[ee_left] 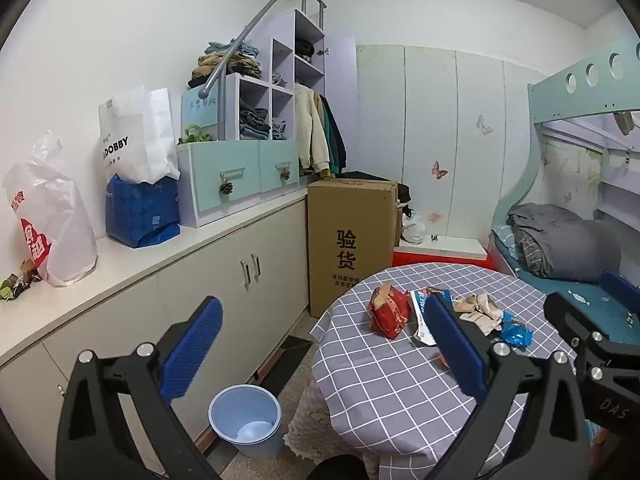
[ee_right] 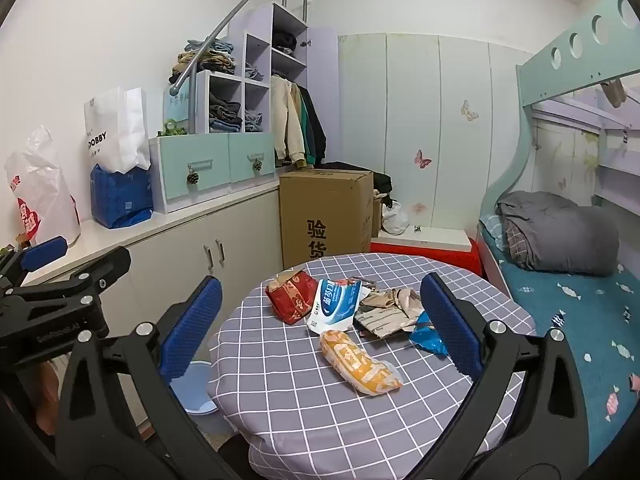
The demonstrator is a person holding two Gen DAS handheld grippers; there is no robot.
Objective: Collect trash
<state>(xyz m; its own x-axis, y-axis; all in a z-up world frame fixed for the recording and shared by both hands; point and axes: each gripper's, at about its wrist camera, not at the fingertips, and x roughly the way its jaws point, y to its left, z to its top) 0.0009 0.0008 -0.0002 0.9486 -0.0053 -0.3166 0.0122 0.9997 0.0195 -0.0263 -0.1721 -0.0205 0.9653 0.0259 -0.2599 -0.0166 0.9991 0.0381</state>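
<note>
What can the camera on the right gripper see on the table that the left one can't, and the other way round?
Only the right wrist view shows the yellow wrapper lying nearest on the table. Only the left wrist view shows the whole blue bin on the floor; the right view catches just its edge. Both show the red packet, the white-and-blue packet and the blue wrapper.

Crumpled wrappers on table; bin upright.

The near part of the round counter is bare cloth, so there is free room to come in from the front. Further in, the orange packet lies first, and the red bag, white pouch and crumpled paper crowd together behind it. Left of the counter, the blue bin stands on the floor, open from above.
</note>
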